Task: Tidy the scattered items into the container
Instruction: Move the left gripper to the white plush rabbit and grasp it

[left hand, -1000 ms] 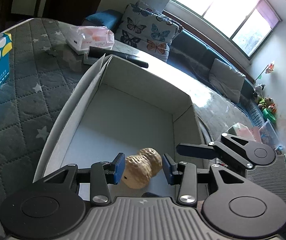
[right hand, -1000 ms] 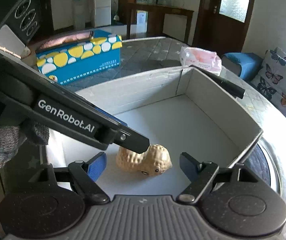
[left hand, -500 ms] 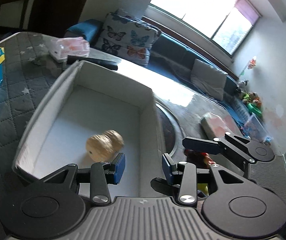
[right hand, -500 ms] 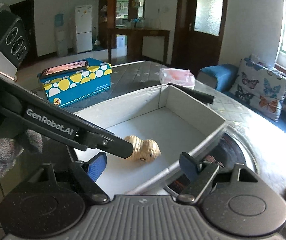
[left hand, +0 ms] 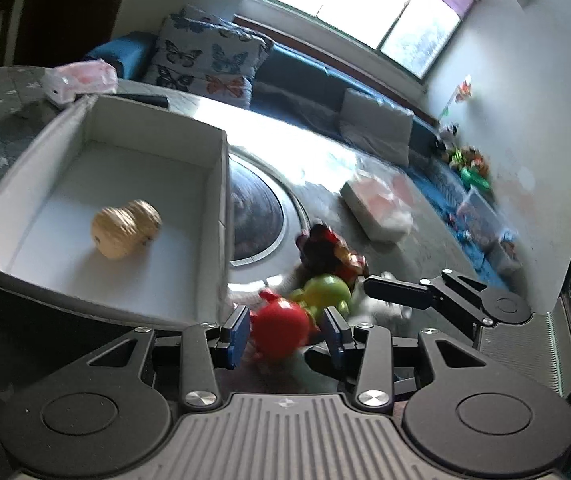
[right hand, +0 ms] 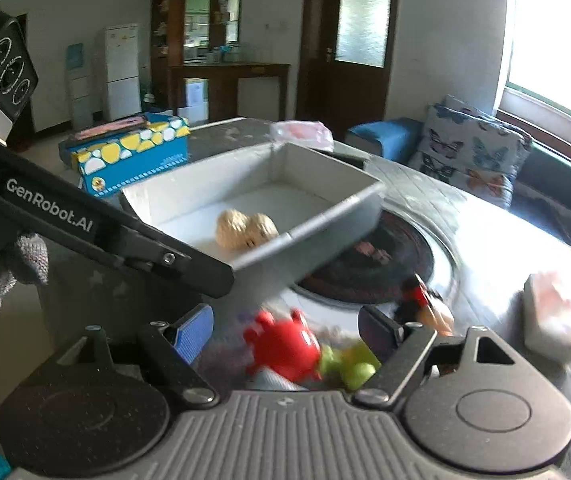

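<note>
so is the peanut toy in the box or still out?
In. The peanut toy lies on the floor of the grey box, walls around it, clear of both tongs.

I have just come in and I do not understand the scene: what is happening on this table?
A person holds a gripper in each hand and is tidying toys into the grey box. A peanut toy already lies inside. The left gripper and the right gripper are both open, apart from the box, over a red toy and a green toy on the table beside it. Neither is gripped yet. The picture is blurred here.
</note>
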Tool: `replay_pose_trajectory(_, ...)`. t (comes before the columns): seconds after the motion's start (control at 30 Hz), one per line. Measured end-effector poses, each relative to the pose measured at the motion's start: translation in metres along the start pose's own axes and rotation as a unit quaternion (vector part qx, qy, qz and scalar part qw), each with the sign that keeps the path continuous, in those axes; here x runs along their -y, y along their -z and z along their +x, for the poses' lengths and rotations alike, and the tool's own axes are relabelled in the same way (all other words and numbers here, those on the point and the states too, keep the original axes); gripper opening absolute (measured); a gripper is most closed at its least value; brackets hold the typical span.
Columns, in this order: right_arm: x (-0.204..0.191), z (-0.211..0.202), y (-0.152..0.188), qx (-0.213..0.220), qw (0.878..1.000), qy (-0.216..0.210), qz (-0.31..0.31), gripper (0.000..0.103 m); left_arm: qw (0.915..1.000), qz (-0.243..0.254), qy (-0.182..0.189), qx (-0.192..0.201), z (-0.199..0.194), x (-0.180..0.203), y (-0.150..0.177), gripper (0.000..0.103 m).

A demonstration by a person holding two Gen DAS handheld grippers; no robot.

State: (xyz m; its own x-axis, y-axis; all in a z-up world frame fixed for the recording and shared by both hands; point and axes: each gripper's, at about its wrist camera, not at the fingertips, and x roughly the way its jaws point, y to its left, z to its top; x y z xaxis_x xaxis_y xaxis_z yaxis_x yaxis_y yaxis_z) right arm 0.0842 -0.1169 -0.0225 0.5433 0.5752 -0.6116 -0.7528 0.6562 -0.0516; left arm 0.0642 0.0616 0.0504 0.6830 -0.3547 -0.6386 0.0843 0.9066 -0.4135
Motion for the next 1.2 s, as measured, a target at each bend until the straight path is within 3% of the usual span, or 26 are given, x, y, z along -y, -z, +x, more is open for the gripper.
replay_pose_trajectory(0.27, 0.027, -0.011, 0.042, -0.015, 0.997, 0.029, 0.065, 0.082, 0.9988, 0.03, 0.01, -0.036, 0.029, 0.023, 0.013, 0.043)
replay_pose_trajectory(0.8, 0.072, -0.03, 0.083, -0.017, 0.986, 0.066, 0.152, 0.082, 0.9933, 0.098, 0.015, -0.061, 0.077, 0.058, 0.018, 0.043)
replay_pose_trajectory(1.03, 0.083, -0.036, 0.093, -0.017, 0.983, 0.081, 0.167, 0.081, 0.9921, 0.091, 0.028, -0.081, 0.092, 0.062, 0.022, 0.043)
replay_pose_trajectory(1.2, 0.091, -0.043, 0.098, -0.011, 0.979, 0.091, 0.182, 0.081, 0.9903, 0.088, 0.06, -0.09, 0.089, 0.066, 0.027, 0.043)
